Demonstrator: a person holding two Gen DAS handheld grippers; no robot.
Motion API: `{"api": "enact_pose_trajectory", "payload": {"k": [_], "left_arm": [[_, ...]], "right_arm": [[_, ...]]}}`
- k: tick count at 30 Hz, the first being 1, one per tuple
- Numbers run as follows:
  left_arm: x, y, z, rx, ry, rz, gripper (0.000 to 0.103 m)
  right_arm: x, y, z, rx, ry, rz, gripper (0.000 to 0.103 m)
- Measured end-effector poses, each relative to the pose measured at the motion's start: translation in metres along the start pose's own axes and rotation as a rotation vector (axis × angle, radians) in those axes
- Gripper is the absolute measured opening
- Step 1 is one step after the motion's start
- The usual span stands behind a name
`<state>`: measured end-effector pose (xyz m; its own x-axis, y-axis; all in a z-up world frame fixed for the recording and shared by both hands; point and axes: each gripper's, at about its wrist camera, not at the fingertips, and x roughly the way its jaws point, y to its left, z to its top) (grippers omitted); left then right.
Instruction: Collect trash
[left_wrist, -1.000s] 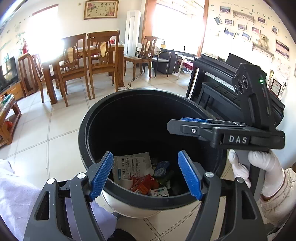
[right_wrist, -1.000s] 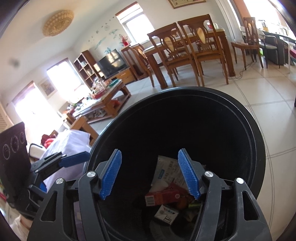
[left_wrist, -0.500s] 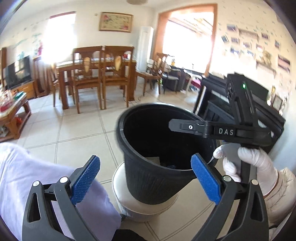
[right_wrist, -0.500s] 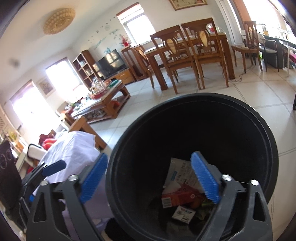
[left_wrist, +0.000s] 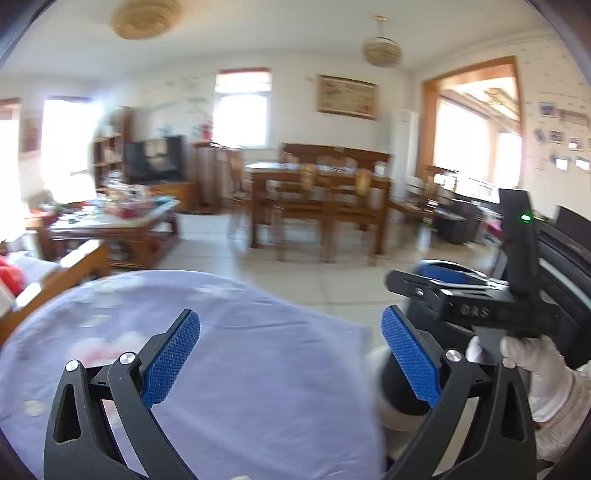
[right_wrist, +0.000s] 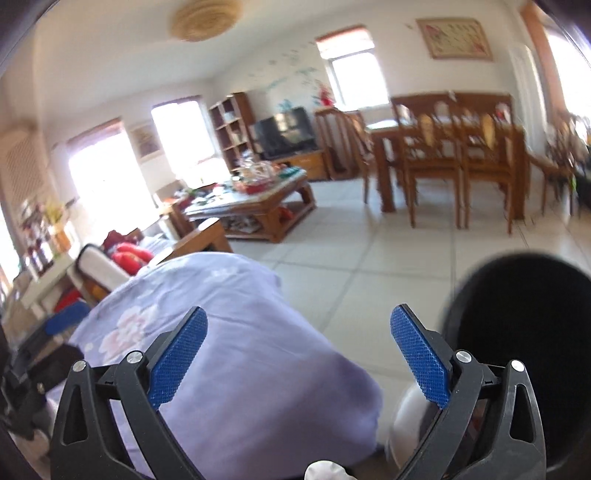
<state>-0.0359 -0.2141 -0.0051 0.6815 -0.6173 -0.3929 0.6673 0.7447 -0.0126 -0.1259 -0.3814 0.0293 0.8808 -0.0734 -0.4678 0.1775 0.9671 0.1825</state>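
The black trash bin (right_wrist: 524, 332) stands on a white base at the right edge of the right wrist view. Its inside is dark, so no trash shows. In the left wrist view only a sliver of the bin (left_wrist: 400, 387) shows behind my finger. My left gripper (left_wrist: 291, 350) is open wide over a lavender flowered cloth (left_wrist: 258, 369), with nothing between its blue pads. My right gripper (right_wrist: 299, 354) hangs over the cloth's (right_wrist: 240, 350) edge and the floor. Its jaws are still opening and hold nothing. A white-gloved hand (left_wrist: 535, 369) holds the right gripper (left_wrist: 424, 278).
A wooden coffee table (right_wrist: 266, 206) crowded with objects stands beyond the cloth. A dining table with chairs (right_wrist: 454, 155) is at the back right. Pale tiled floor (right_wrist: 369, 266) lies between them. A dark piano (left_wrist: 569, 251) is at the far right. The left gripper (right_wrist: 55, 332) shows at the left edge.
Both grippers rose from above the bin's mouth and swung left over the lavender cloth. Their jaws spread wider. The bin slid to the right of both views.
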Motion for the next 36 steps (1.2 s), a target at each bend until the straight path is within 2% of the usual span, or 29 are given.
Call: {"api": "enact_pose_trajectory", "payload": {"k": [2,5,8,10,14,20,24,36], "left_arm": [[-0.02,0.027,-0.001,-0.025,-0.041,0.101,0.098],[-0.049,0.066,-0.003,-0.073,-0.088,0.247,0.098],[-0.068,0.1,-0.006,-0.131,-0.091,0.397,0.098],[-0.079,0.121,-0.009,-0.173,-0.086,0.452,0.098],[-0.103,0.151,-0.014,-0.224,-0.102,0.495,0.098],[-0.124,0.166,-0.016,-0.235,-0.127,0.546,0.098],[-0.125,0.17,-0.016,-0.236,-0.129,0.559,0.098],[-0.126,0.175,-0.022,-0.238,-0.149,0.572,0.098]], "right_arm": [[0.013,0.042,0.007,-0.082,-0.014,0.019,0.098],[0.029,0.096,0.016,-0.124,-0.038,0.076,0.098],[0.041,0.142,0.019,-0.131,-0.087,0.108,0.098],[0.049,0.166,0.024,-0.127,-0.101,0.135,0.098],[0.062,0.214,0.022,-0.146,-0.119,0.198,0.098],[0.063,0.264,0.007,-0.242,-0.157,0.245,0.098],[0.062,0.273,0.005,-0.271,-0.169,0.248,0.098],[0.055,0.247,-0.003,-0.258,-0.153,0.257,0.098]]}}
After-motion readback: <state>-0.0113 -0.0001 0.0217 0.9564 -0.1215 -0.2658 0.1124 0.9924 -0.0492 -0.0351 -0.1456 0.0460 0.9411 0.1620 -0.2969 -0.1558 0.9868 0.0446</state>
